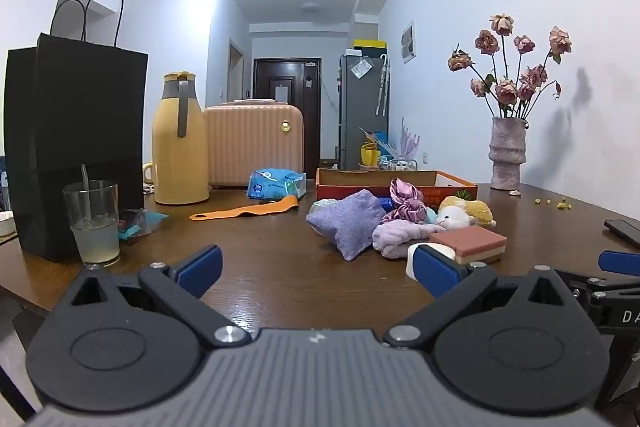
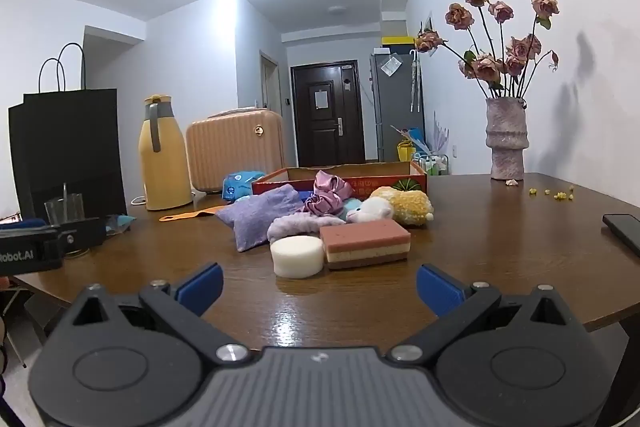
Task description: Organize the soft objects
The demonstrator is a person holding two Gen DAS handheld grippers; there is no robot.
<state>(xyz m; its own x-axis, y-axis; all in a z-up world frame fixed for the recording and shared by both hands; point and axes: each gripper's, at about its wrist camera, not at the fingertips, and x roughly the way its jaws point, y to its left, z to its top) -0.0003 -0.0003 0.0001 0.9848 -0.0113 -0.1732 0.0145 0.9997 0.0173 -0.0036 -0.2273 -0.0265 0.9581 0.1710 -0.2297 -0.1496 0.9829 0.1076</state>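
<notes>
A heap of soft things lies mid-table: a purple star cushion (image 1: 348, 221) (image 2: 260, 217), a lilac headband (image 2: 298, 225), a pink satin scrunchie (image 2: 328, 193), a white-and-yellow plush sheep (image 2: 394, 207), a layered pink sponge (image 2: 366, 241) (image 1: 468, 243) and a round white sponge (image 2: 297, 255). Behind them stands an orange cardboard box (image 2: 384, 181) (image 1: 396, 183). My left gripper (image 1: 316, 273) is open and empty, short of the heap and left of it. My right gripper (image 2: 318, 287) is open and empty, just in front of the two sponges.
On the wooden table (image 2: 500, 247) stand a vase of dried roses (image 2: 506, 143), a yellow jug (image 1: 180, 143), a pink mini suitcase (image 1: 254, 143), a black paper bag (image 1: 76, 147), a glass with a drink (image 1: 94, 223), a blue packet (image 1: 276, 183), an orange strap (image 1: 244, 213) and a dark phone (image 2: 624, 229).
</notes>
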